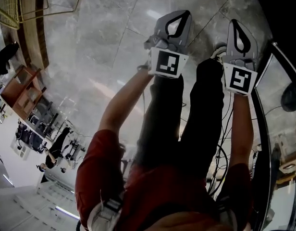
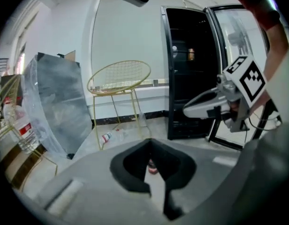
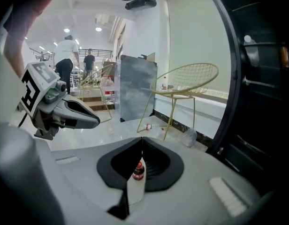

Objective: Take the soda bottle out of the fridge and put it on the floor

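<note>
With our left tool (image 2: pixel 149 142) and right tool (image 3: pixel 142 139) both closed and empty, and the small red-labelled plastic soda bottle (image 3: pixel 138 169) standing on the pale marble floor (image 1: pixel 104 42) just ahead, we'd lift straight clear without nudging it.

No print is legible; the red label on the soda bottle (image 3: pixel 139 170) is too small.
</note>
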Action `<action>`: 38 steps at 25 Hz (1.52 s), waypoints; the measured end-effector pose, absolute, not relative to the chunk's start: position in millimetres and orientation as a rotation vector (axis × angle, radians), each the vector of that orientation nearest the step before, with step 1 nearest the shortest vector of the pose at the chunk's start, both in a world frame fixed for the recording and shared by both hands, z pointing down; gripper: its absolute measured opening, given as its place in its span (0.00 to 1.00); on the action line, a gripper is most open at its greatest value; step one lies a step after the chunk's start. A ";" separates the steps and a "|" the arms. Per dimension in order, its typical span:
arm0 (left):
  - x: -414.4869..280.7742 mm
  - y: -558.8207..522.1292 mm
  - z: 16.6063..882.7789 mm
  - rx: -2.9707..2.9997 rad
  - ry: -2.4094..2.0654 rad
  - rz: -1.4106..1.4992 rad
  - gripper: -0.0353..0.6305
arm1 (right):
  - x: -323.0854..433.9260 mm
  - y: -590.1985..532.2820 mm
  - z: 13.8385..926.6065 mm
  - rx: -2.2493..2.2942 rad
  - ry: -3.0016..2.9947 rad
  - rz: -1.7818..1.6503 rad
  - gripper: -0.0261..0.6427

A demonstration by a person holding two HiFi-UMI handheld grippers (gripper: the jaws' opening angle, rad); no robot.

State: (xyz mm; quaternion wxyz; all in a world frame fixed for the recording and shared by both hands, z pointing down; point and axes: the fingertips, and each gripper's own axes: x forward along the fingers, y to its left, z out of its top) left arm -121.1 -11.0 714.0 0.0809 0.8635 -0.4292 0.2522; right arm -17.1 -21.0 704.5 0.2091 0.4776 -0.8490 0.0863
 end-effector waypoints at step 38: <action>-150.7 9.7 170.3 2.413 -1.566 0.596 0.05 | 20.6 5.6 190.0 1.514 -2.348 0.416 0.04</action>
